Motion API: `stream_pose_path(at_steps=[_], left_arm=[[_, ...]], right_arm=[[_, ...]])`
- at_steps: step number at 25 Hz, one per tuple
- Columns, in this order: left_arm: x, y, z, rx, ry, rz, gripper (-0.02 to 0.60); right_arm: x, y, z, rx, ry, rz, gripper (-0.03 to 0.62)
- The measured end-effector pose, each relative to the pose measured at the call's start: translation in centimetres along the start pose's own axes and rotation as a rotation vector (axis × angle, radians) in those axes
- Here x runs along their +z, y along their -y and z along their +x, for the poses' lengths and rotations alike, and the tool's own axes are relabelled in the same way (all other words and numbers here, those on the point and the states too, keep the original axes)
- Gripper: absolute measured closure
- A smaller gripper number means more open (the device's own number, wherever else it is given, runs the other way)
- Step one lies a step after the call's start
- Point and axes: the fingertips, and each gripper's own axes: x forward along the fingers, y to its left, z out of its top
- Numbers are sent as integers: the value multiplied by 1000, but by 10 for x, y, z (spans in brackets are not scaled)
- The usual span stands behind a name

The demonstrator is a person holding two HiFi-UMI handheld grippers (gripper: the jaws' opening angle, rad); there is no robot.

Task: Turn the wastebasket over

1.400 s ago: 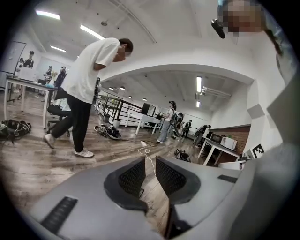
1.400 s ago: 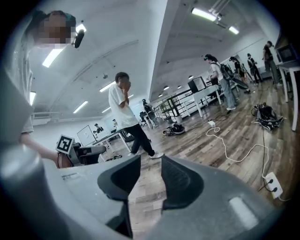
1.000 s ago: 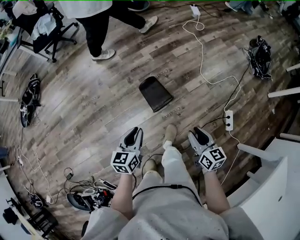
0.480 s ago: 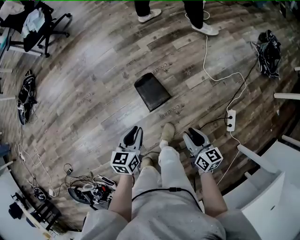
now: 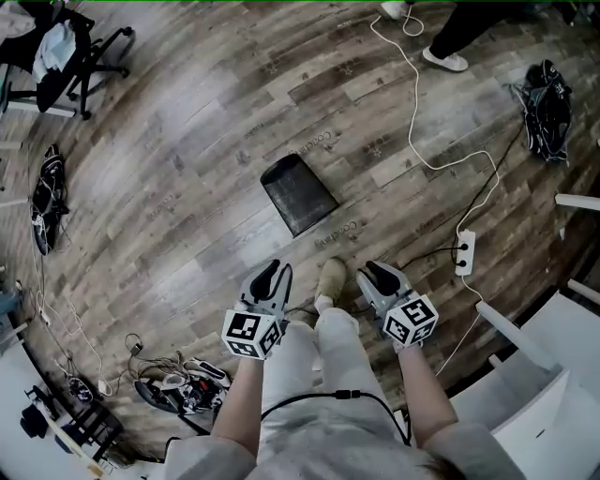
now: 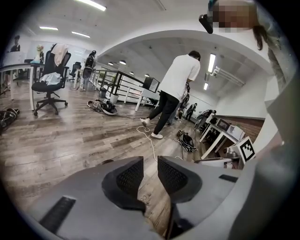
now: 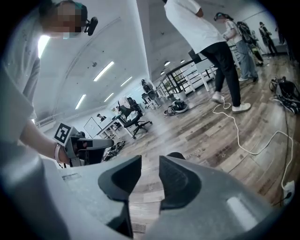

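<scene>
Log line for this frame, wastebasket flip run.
phase: pre-grasp | wastebasket: on floor, untouched | left gripper: jaws just opening, empty | right gripper: jaws just closing, apart, empty

I'm looking into an open-plan office or lab: a swivel chair [image 6: 49, 82] at a white desk [image 6: 18, 68], a monitor [image 6: 151, 84], ceiling strip lights [image 6: 93, 4], and a power strip [image 5: 463, 253] with a white cable [image 5: 411, 103] trailing across the wood-plank floor [image 5: 187, 187].
</scene>
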Motion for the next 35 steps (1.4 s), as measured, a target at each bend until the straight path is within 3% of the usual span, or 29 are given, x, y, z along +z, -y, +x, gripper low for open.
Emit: stream_pose_path(at_steps=[11,17,35], left_arm=[[-55,-35,43,-8,-72,15,488],[-103,-63,77,-34,-107,35,486],[-212,-143,147,-18,-222,47,410]], right_arm=[[-47,40,54,14,-48,29,494],[-78,68,88,-18,-42,41,508],[-156,132,186,-96,-69,28,482]])
